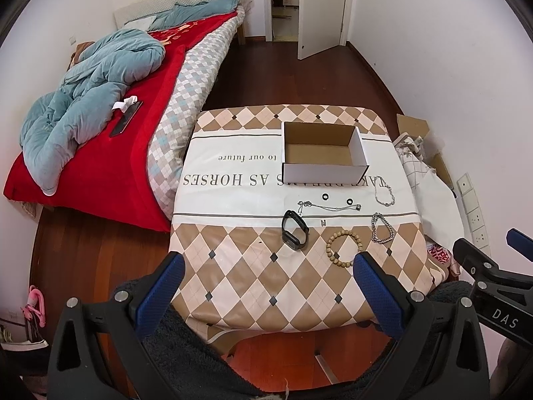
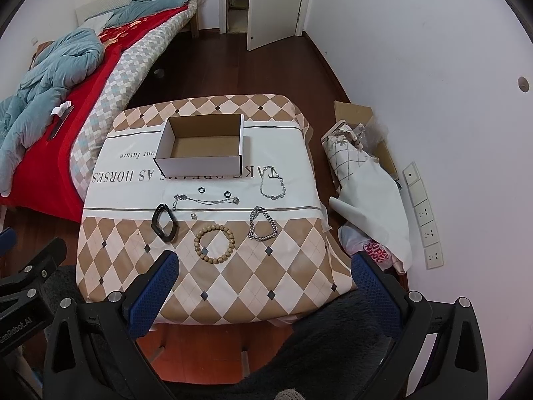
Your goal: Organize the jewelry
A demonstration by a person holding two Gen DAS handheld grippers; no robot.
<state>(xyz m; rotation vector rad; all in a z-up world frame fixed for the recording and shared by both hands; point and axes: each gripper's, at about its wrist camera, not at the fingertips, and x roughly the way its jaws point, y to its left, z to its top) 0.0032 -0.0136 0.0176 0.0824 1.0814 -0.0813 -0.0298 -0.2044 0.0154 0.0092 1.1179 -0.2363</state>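
While both tools hover short of the near table edge, nothing has been lifted. Left gripper (image 1: 268,275) stands with jaws spread wide and empty; right gripper (image 2: 263,275) likewise.

Jewelry lies on the diamond-patterned cloth-covered table (image 2: 233,286):
- Wooden beaded bracelet (image 2: 214,245): nearest piece, at 12 o'clock from the right gripper, slightly toward 11; a flat ring, no long axis.
- Black band-style watch (image 2: 165,222): 11 o'clock from the right gripper, 12 o'clock from the left (image 1: 294,230); long axis runs near-to-far.
- Heavy silver chain bracelet (image 2: 262,224): 12 to 1 o'clock.
- Thin silver necklace (image 2: 206,200), two small dark rings (image 2: 201,189) and a fine silver chain (image 2: 273,183): farther out.

White open-topped cardboard box (image 2: 200,163) sits empty beyond all pieces, at 12 o'clock.

Judgement: beads favour the right gripper, watch the left. Bare cloth surrounds each piece; the right table edge lies close to both chains.
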